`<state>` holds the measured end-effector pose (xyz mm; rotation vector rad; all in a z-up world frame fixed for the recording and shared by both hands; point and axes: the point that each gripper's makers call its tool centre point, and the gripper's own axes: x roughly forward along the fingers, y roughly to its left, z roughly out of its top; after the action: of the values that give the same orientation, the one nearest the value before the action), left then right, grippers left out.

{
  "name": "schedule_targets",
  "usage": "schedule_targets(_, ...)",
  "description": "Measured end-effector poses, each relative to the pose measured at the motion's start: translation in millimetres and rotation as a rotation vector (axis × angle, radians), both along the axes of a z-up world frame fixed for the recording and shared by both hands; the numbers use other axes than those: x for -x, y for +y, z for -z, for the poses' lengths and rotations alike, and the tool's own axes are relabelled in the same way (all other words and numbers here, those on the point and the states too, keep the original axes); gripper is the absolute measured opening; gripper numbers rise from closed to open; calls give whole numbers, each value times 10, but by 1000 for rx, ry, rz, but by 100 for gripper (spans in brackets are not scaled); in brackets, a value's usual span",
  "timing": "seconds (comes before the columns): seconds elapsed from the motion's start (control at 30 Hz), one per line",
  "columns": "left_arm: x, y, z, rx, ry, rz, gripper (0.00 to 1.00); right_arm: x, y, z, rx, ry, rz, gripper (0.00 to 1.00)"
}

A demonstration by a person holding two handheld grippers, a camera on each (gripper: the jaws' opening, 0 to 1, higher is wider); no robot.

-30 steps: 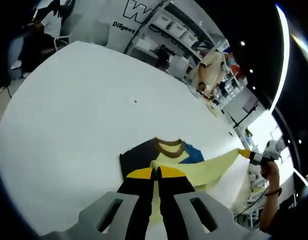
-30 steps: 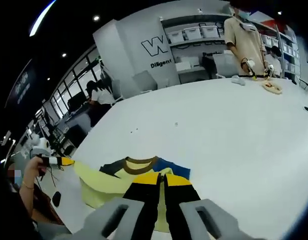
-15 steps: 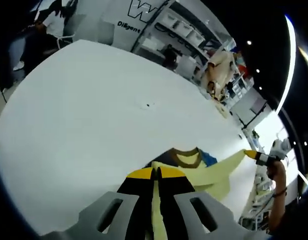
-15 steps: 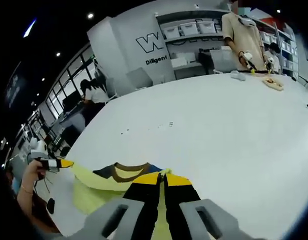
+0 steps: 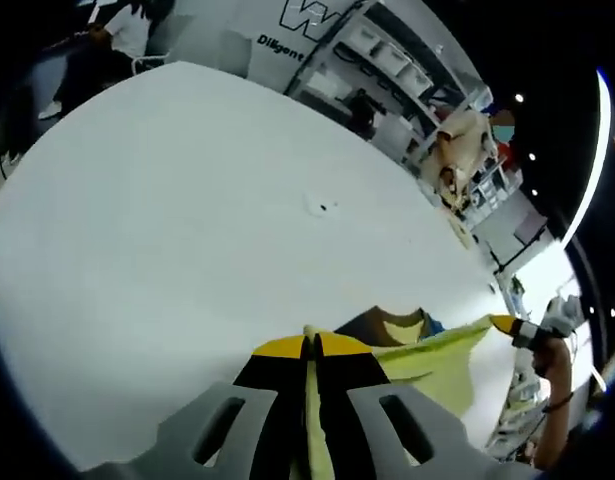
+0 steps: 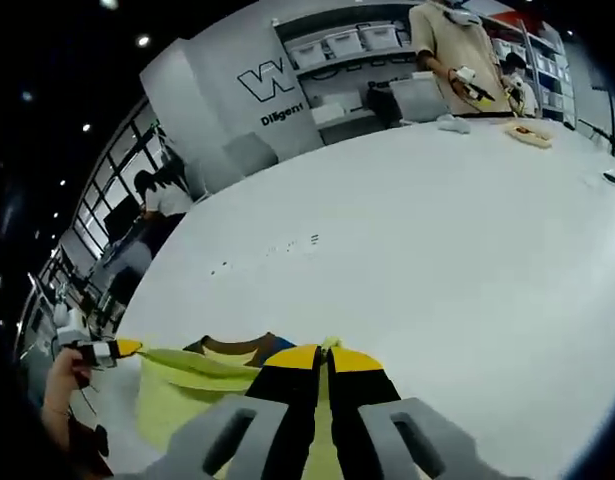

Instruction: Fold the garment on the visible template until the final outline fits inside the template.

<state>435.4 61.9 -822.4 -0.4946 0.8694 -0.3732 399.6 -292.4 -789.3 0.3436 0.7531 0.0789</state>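
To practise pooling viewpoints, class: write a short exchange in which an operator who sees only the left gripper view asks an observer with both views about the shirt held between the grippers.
Operator: Are the right gripper's fingers closed on cloth?
Observer: Yes. In the right gripper view, the right gripper is shut on the yellow edge of the shirt.
Operator: How does my left gripper look from that side?
Observer: The left gripper, held in a hand, pinches the other end of a yellow fold stretched between the two grippers.
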Motion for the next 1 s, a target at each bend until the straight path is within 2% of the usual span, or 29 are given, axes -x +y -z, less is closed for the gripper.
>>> schedule_targets(0.2,-74,26,150,24,43,-44,0,-148,-18,170,-1,6,-9,0)
schedule_targets(0.27,-99,31,214,62,90,-91,0,-189,-19,195,5,0,-14,0)
schedule_targets(0.33,-159,28,230,85,88,-110,0,-229,-14,253,-3,5,-13,0)
schedule_targets(0.47,-232,25,228,153,115,-199,0,-272,4,376,-51,28,9,0)
schedule_targets(0.6,-280,41,268,127,107,-185,0,-333,-14,426,-61,15,23,0)
schedule_targets(0.73,-339,107,299,45,36,-128,0,-339,7,431,-67,3,14,0)
schedule_targets(0.77,-379,130,281,7,-15,-107,0,-339,14,428,-59,-7,2,1)
schedule_targets(0.83,-351,120,257,-19,-35,-80,0,-340,23,418,-51,-19,-9,7)
schedule_targets(0.87,-371,98,215,-44,-91,-30,0,-350,23,405,-44,-34,-18,11)
schedule_targets(0.9,-345,80,210,-50,-96,-16,1,-356,25,396,-41,-44,-21,15)
schedule_targets(1.0,-306,29,139,-82,-160,65,10,-335,67,366,-19,-60,-59,20)
